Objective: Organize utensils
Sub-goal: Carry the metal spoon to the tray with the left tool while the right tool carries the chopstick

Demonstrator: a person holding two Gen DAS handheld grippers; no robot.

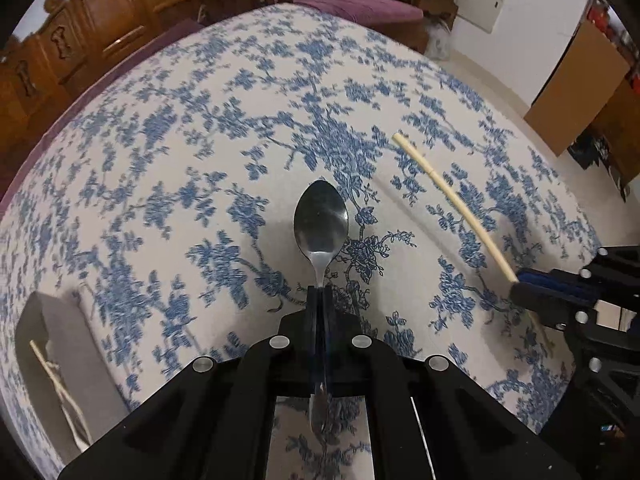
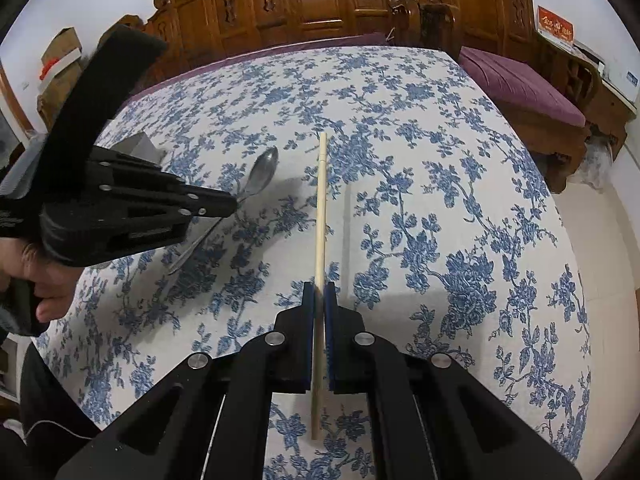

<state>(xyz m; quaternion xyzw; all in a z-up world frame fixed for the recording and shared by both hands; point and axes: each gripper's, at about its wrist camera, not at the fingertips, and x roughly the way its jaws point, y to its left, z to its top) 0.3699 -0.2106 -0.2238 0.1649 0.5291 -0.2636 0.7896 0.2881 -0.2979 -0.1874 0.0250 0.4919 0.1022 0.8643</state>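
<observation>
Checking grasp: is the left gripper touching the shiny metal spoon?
Touching. The left wrist view shows the left gripper closed on the shiny metal spoon's handle.

Carved wooden cabinets [image 2: 320, 4], white wall [image 1: 532, 12]

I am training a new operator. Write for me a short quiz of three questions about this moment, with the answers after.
1. True or false: the left gripper is shut on the spoon.
2. Multiple choice: what does the right gripper hold? A) a fork B) a chopstick C) nothing
3. Short answer: in the left wrist view, what lies in the grey container at the lower left of the tablecloth?

Key
1. True: the jaws clamp the handle, and the bowl points forward.
2. B: the pale stick runs between the closed blue pads.
3. Another pale stick, seemingly a chopstick; blur hides finer detail.
</observation>
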